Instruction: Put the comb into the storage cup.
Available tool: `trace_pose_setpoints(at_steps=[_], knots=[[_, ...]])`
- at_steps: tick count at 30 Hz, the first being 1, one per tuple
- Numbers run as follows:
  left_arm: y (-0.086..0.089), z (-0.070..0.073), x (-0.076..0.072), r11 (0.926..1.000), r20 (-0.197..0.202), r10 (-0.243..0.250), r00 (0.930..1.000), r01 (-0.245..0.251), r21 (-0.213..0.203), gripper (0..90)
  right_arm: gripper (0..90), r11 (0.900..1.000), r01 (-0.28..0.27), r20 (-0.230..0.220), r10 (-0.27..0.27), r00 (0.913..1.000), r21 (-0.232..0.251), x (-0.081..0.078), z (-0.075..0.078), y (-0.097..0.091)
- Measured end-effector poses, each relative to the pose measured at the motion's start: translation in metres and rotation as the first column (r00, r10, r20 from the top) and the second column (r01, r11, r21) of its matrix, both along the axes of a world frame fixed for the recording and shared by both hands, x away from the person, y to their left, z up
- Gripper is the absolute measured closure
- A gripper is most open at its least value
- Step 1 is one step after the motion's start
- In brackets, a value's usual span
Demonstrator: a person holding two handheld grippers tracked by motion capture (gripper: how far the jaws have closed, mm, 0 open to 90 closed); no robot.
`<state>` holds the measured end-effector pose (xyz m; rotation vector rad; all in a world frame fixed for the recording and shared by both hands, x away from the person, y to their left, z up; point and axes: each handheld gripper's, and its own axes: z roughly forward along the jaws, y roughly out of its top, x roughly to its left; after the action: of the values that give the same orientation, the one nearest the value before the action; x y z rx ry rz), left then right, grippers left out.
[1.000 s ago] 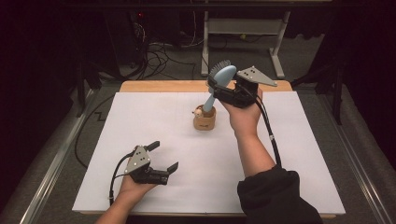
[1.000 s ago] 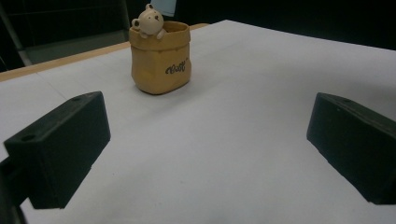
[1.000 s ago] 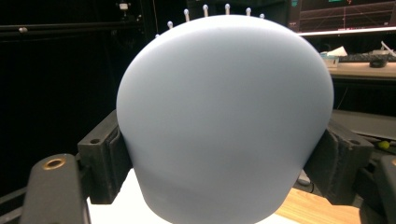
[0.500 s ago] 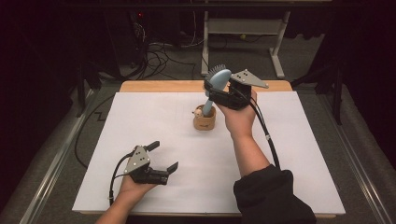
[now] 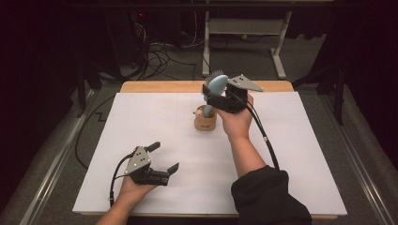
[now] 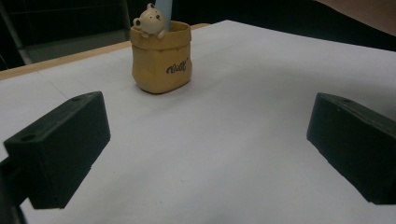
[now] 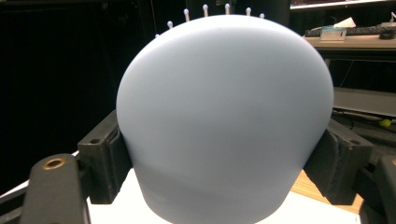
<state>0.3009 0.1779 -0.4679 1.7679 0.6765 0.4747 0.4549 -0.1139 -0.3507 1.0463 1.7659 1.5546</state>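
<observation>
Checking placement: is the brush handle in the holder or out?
In. The brush handle dips below the holder rim, right tool gripping its head.

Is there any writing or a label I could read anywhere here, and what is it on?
One dark cursive word on the front of the small yellow sack-shaped holder: it reads roughly "Cool", but the script is too blurred to be sure.
No lettering shows on the pale blue brush, the little bear figure on the holder's rim, or the white table cover.
</observation>
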Motion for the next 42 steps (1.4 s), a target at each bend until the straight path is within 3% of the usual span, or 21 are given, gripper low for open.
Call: trace_pose_setpoints(at_steps=[42], knots=[[-0.001,-0.002,0.0,1.0,-0.013,-0.005,0.9999,0.005,-0.003,0.2,20.1,0.9998,-0.012,-0.042,0.011,0.9991,-0.018,0.012,-0.021,0.012]])
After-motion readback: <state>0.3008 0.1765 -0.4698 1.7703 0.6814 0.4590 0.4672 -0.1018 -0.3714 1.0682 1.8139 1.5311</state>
